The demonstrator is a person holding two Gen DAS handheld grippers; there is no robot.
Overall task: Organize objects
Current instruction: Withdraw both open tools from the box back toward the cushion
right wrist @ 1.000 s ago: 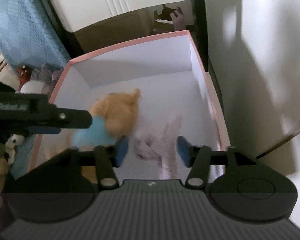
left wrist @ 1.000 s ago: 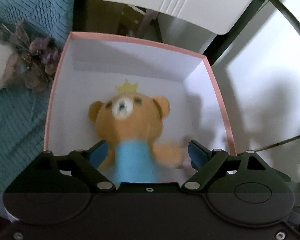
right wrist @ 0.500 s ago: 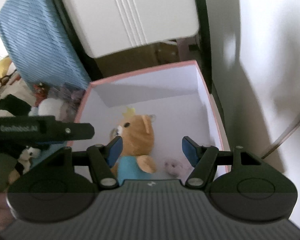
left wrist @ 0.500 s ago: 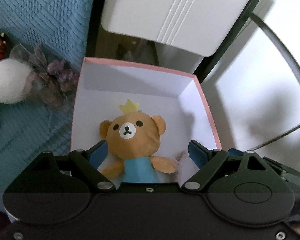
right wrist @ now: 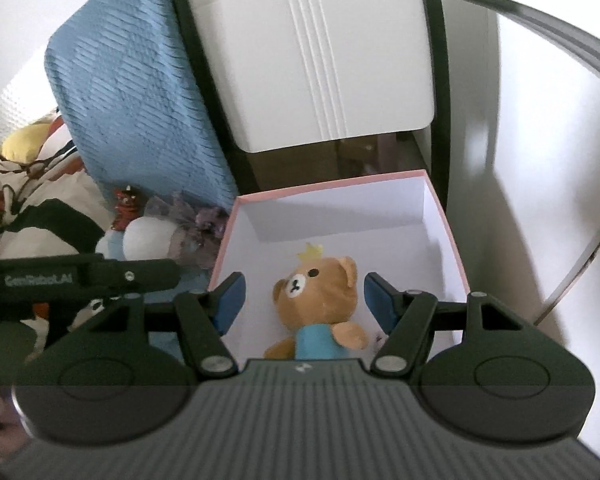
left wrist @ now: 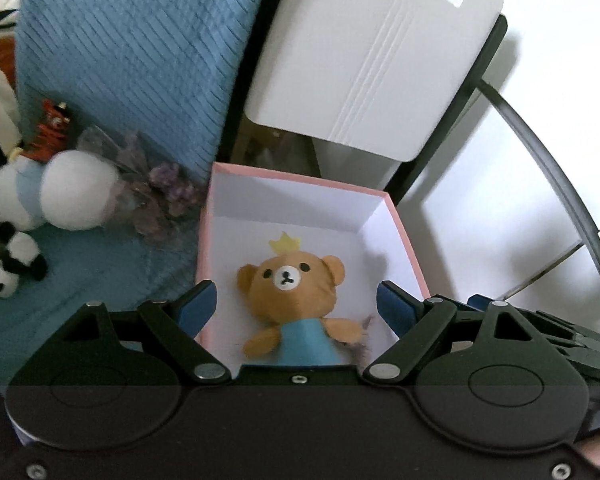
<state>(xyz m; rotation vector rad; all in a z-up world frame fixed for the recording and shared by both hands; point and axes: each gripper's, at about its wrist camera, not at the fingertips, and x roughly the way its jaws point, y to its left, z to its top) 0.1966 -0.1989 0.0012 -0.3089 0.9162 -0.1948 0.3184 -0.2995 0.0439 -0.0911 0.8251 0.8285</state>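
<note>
A brown teddy bear (left wrist: 290,300) with a yellow crown and blue shirt lies face up inside a pink-rimmed white box (left wrist: 308,182). The right wrist view shows the same bear (right wrist: 320,304) in the box (right wrist: 332,184). A small pinkish plush (left wrist: 360,342) peeks out beside the bear's arm. My left gripper (left wrist: 296,306) hangs open above the box's near edge, nothing between its blue pads. Also open and empty, my right gripper (right wrist: 304,300) hovers above the box. The left gripper's black body (right wrist: 80,278) shows at the left of the right wrist view.
Left of the box on a blue blanket (left wrist: 80,288) lie a white and blue plush (left wrist: 60,192), a panda (left wrist: 8,264), a purple bundle (left wrist: 160,196) and a small red figure (left wrist: 52,128). A blue cushion (left wrist: 140,52) and a white panel (left wrist: 372,56) stand behind.
Both grippers have lifted up and back from the box, so it looks smaller and more of the surroundings show. The bear, blurred a second ago, now lies still in the box.
</note>
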